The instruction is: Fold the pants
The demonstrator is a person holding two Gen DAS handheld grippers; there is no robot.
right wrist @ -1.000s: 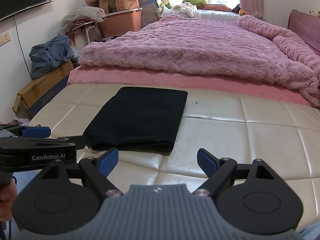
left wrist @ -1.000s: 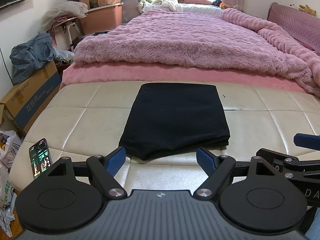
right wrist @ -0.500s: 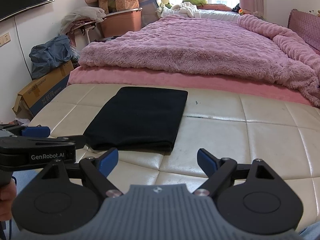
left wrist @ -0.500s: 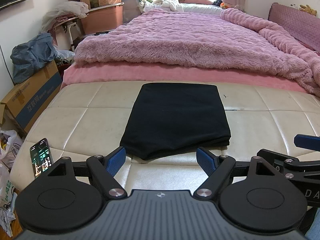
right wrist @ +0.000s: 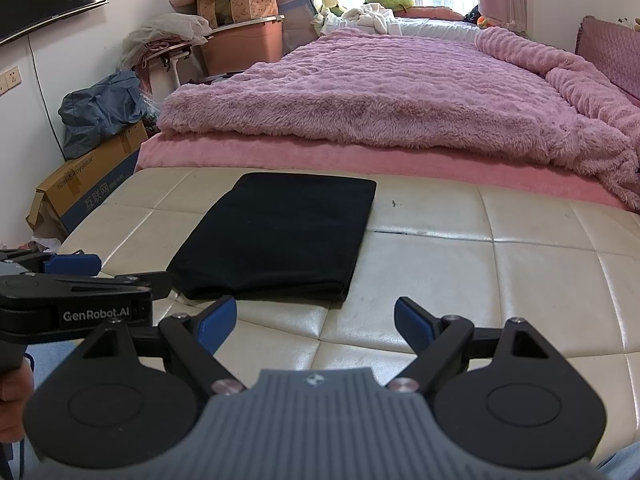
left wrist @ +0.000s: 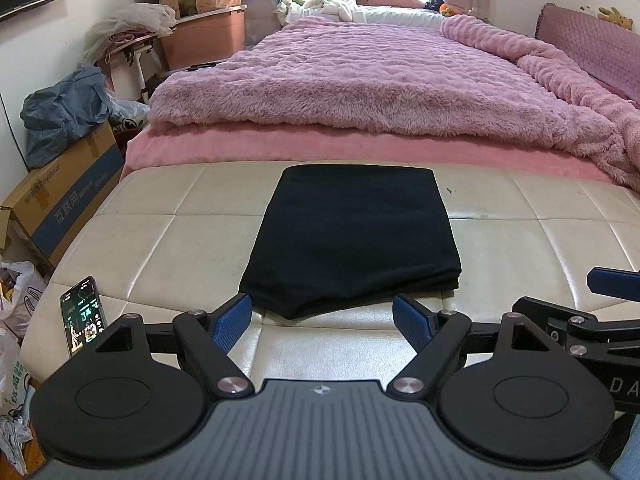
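Black pants (left wrist: 352,236) lie folded into a flat rectangle on the cream leather bench (left wrist: 160,248); in the right wrist view the pants (right wrist: 280,236) sit left of centre. My left gripper (left wrist: 322,318) hovers open just short of their near edge, nothing between its blue fingers. My right gripper (right wrist: 315,322) is open too, over bare bench (right wrist: 480,280) to the right of the pants. Each gripper shows at the edge of the other's view: the right gripper (left wrist: 612,280), the left gripper (right wrist: 72,266).
A phone (left wrist: 82,314) lies at the bench's near left corner. Behind the bench is a bed with a pink fluffy blanket (left wrist: 380,88). A cardboard box (left wrist: 60,200), bags and a storage bin (left wrist: 204,38) crowd the left wall. A hand (right wrist: 12,392) holds the left gripper.
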